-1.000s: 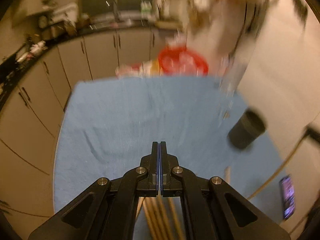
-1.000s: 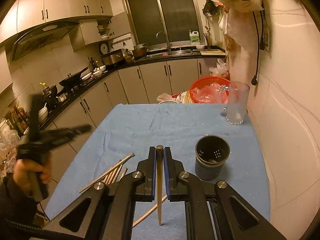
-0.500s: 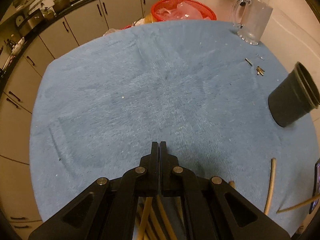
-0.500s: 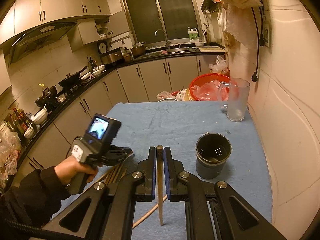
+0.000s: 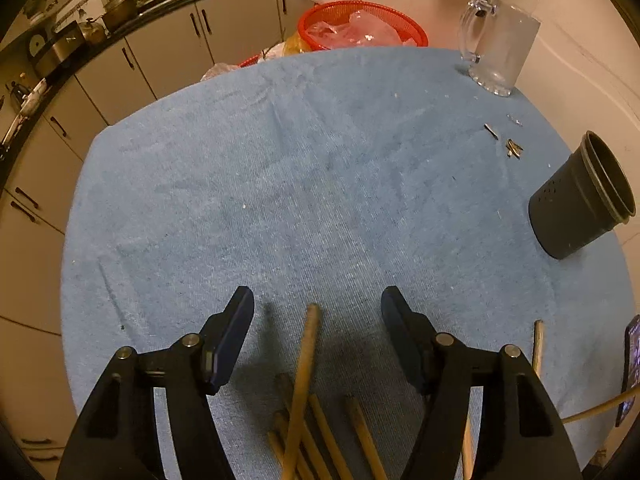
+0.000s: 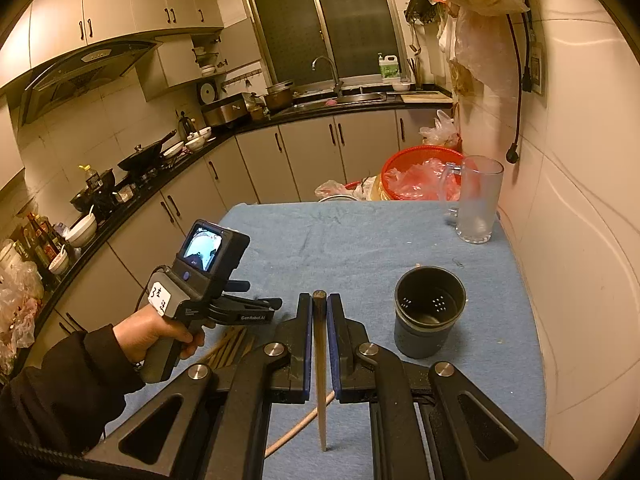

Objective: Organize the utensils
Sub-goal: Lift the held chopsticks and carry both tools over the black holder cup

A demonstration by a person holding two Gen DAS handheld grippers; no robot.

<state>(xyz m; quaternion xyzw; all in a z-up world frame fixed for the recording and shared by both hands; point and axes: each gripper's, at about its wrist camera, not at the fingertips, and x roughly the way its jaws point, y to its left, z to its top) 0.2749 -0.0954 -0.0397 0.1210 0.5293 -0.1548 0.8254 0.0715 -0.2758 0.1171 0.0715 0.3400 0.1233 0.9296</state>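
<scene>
Several wooden chopsticks lie in a loose pile on the blue cloth at the near edge. My left gripper is open low over the pile, with one chopstick between its fingers. In the right wrist view the left gripper hovers over the pile. My right gripper is shut on one chopstick that hangs tip down above the cloth. A dark utensil cup stands upright on the right, also seen in the left wrist view.
A glass mug stands at the far right corner of the blue cloth. A red basket sits behind the table. Small bits lie near the cup. A phone lies at the right edge. The wall is close on the right.
My left gripper has swung down over the chopstick pile and opened its fingers. My right gripper has held still with its chopstick.
</scene>
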